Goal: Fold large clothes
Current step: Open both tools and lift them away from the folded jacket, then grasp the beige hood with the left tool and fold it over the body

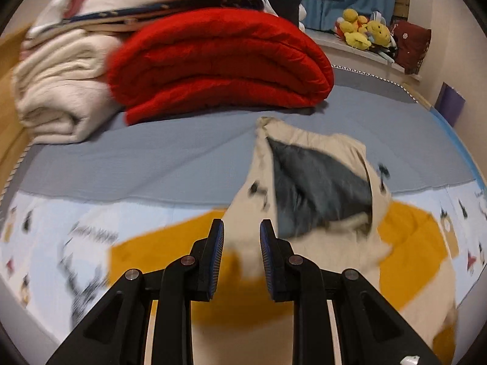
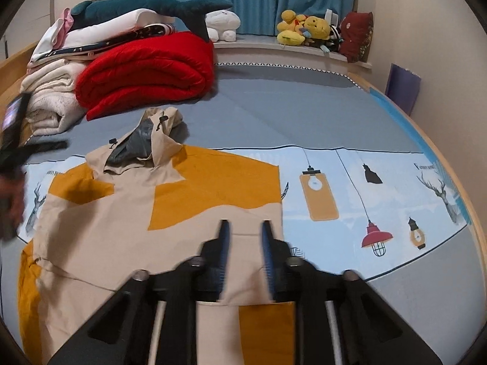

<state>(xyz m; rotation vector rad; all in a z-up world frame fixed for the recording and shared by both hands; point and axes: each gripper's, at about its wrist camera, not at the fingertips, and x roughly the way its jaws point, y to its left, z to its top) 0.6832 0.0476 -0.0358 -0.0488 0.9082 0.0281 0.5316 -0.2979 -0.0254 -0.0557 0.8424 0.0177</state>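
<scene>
A beige and mustard-yellow hooded jacket lies spread on the bed, its grey-lined hood toward the pillows. In the left wrist view the jacket fills the lower middle, hood ahead. My left gripper is open above the jacket's beige cloth, nothing between its fingers. My right gripper is open over the jacket's right edge, empty. The left gripper shows blurred at the left edge of the right wrist view.
A folded red quilt and cream blankets are stacked at the bed's head, with a plush shark on top. Stuffed toys sit on the window ledge. The patterned sheet stretches right of the jacket.
</scene>
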